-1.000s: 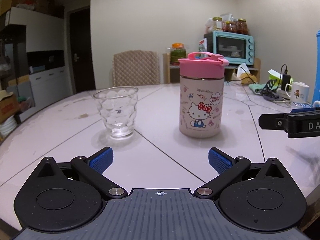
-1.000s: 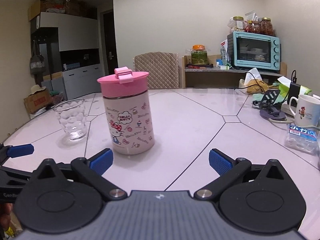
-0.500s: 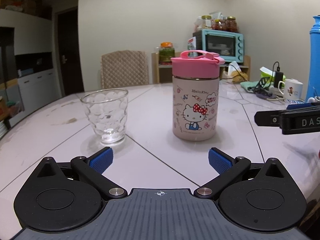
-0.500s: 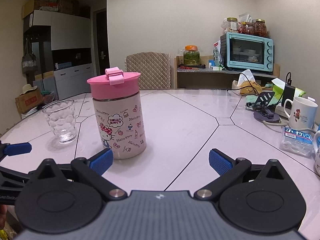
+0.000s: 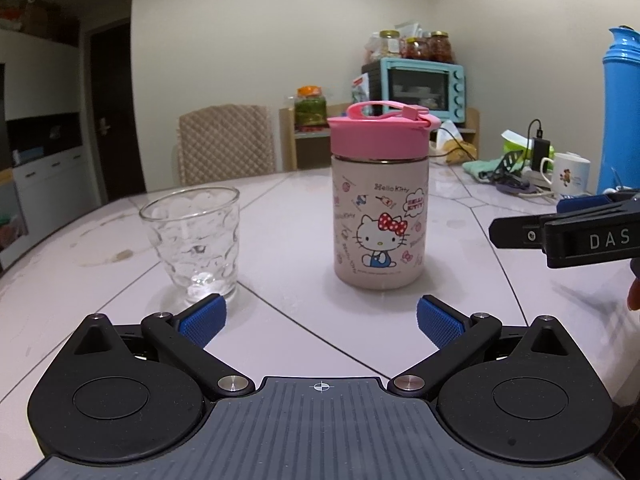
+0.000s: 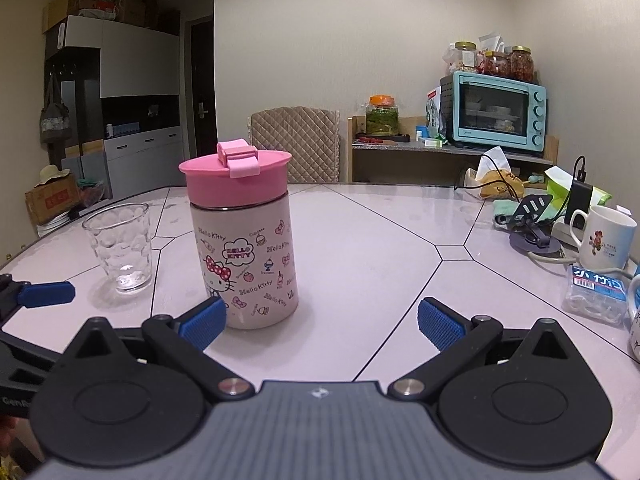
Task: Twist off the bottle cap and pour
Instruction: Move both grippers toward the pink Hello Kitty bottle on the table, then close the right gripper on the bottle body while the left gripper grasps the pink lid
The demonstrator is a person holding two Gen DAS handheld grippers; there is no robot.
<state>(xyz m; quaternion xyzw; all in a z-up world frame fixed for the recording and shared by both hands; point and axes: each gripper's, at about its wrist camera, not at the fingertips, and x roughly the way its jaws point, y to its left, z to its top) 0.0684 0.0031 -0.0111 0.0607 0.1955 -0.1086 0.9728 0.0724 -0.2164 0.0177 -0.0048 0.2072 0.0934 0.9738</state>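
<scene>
A Hello Kitty bottle [image 5: 380, 220] with a pink screw cap [image 5: 380, 136] stands upright on the pale table; it also shows in the right wrist view [image 6: 245, 256], cap [image 6: 236, 176] on. An empty dimpled glass [image 5: 195, 244] stands left of it, also seen in the right wrist view [image 6: 120, 248]. My left gripper [image 5: 320, 318] is open and empty, short of both. My right gripper [image 6: 320, 320] is open and empty, its left finger close to the bottle's base. The right gripper's side shows in the left wrist view [image 5: 568, 236].
A blue thermos [image 5: 622, 112] stands at the right. A white mug [image 6: 606, 236], a small plastic bottle [image 6: 596, 294], a phone stand and cables [image 6: 532, 224] lie on the table's right side. A chair [image 6: 296, 144] and a teal oven [image 6: 494, 110] are behind.
Both grippers have moved closer to the bottle and a little lower. The bottle and glass look larger in both views. Both stay open.
</scene>
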